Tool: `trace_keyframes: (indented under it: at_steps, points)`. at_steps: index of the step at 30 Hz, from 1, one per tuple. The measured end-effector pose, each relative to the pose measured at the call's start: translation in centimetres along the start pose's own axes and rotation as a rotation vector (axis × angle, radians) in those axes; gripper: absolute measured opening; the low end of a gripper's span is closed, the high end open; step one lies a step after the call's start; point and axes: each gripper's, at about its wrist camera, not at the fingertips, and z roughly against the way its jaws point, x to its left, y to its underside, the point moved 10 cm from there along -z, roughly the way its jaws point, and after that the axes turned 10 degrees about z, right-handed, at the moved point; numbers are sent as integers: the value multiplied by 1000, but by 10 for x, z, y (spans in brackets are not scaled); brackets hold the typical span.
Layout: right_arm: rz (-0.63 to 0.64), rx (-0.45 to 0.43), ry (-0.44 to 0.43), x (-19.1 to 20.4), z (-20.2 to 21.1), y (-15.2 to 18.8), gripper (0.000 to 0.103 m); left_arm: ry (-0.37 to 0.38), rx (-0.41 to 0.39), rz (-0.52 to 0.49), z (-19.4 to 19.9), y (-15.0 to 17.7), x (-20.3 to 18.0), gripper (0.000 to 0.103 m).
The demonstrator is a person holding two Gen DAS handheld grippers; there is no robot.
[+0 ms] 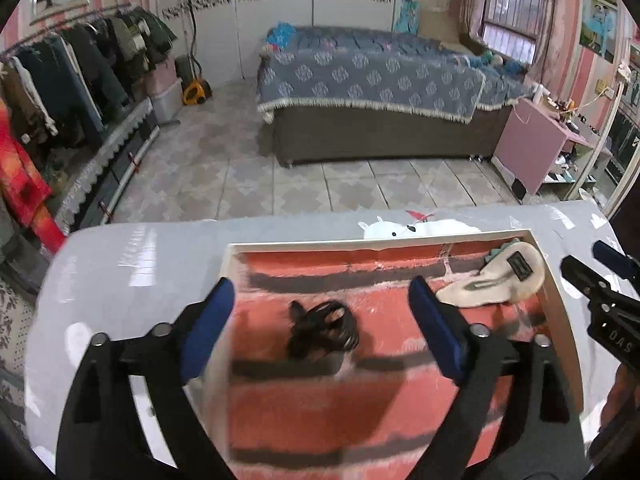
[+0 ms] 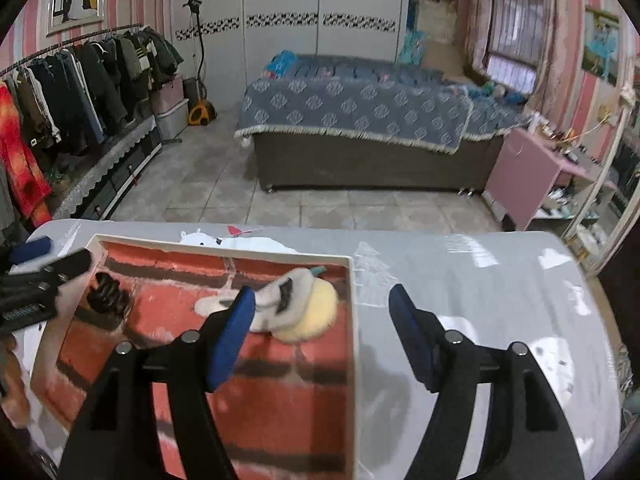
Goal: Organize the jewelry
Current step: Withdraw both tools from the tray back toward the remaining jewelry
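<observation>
As it lies, cream hair clip (image 1: 494, 280), long axis left-right

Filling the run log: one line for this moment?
left claw: open over black jewelry | right claw: open, empty | tray: cream pouch

On the table (image 1: 120, 264) sits a tray (image 1: 360, 243) — coiled bracelets (image 1: 322, 330) left, pouch (image 1: 496, 280) right.

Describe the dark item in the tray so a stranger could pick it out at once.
On the glossy grey table lies a white-rimmed tray with a red, dark-striped lining. Toward its left side sits a black coiled bundle, between the open left gripper fingers. Its only neighbour, a pale fluffy piece, is cream, not black.
</observation>
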Motion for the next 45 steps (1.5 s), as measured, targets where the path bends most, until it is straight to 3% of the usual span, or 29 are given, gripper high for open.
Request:
trace_keyframes:
  at_steps: [4,8,12,16,20,29,33,45]
  points:
    - [-7,-60,37,-8,40,10,78,-22,-35,-17,39,16,13,95]
    - [-22,-79,41,-9,74,34,78,-6,-45,-46,77,41,20,98]
    - [-33,-100,20,-4,105,63,78,60,-44,-30,114,74,29,98]
    - [-39,-102,15,2,128,87,78,55,-65,-26,140,104,43,98]
    - [-55,-98,1,10,147,114,78,62,-53,-6,156,135,59,98]
    - [-94,-78,-7,18,180,185,78,2,-89,-17,187,199,88,98]
    - [-63,-76,23,27,195,214,84,-1,-102,-23,200,224,94,98]
    - [-6,-30,-20,71,215,256,84,-67,-93,-31,208,269,123,98]
